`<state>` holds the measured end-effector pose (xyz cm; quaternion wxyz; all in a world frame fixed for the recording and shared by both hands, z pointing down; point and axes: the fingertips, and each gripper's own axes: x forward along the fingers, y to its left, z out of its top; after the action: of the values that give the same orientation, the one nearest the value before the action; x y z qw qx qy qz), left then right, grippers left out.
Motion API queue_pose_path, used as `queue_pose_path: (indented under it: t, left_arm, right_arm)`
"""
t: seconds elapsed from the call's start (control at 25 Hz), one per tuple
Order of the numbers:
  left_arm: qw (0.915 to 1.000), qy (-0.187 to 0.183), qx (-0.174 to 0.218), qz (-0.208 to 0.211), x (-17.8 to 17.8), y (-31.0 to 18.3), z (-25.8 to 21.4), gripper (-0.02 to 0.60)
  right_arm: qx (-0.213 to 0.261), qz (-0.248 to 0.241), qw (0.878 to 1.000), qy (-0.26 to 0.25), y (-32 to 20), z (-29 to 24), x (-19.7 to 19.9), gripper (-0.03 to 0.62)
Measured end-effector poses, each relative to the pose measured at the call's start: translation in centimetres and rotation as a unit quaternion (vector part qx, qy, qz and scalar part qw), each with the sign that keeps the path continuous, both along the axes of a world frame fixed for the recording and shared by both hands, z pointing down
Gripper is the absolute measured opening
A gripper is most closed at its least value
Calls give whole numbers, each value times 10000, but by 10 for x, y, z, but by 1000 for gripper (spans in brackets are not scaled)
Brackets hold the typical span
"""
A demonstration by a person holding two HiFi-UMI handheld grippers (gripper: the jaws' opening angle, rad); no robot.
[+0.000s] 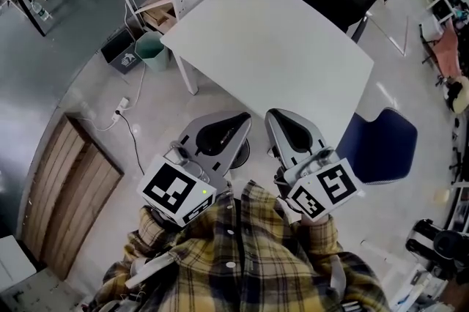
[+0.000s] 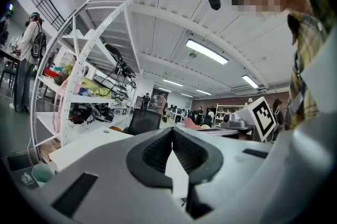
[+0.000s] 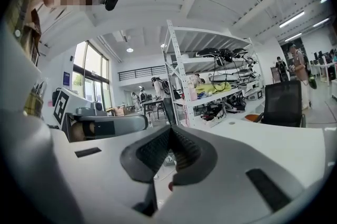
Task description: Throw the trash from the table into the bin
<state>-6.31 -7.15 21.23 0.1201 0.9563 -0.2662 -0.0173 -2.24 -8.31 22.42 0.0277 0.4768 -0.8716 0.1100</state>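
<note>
With no trash seen on the white worktop (image 1: pixel 271 47) and the teal bin (image 1: pixel 152 50) on the floor by its leg, hold left gripper (image 1: pixel 242 120) and right gripper (image 1: pixel 272 116) level, jaws pressed together, empty.

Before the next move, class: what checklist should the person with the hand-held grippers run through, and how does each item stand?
1. Left hand-held gripper empty: ok, jaws together on nothing.
2. Right hand-held gripper empty: ok, jaws together on nothing.
3. Trash spotted on white table: not ok, none shows.
4. Green bin found: ok, on the floor by the table's corner.
5. Room left in bin: cannot tell.
</note>
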Motion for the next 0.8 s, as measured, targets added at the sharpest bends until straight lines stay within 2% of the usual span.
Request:
queue_pose_path:
  t: [0.8]
  left_arm:
    - [9999,-88,-101,16,4,-8,7,10]
  right_arm:
    - [-108,56,9999,23,-5,10,5,-3]
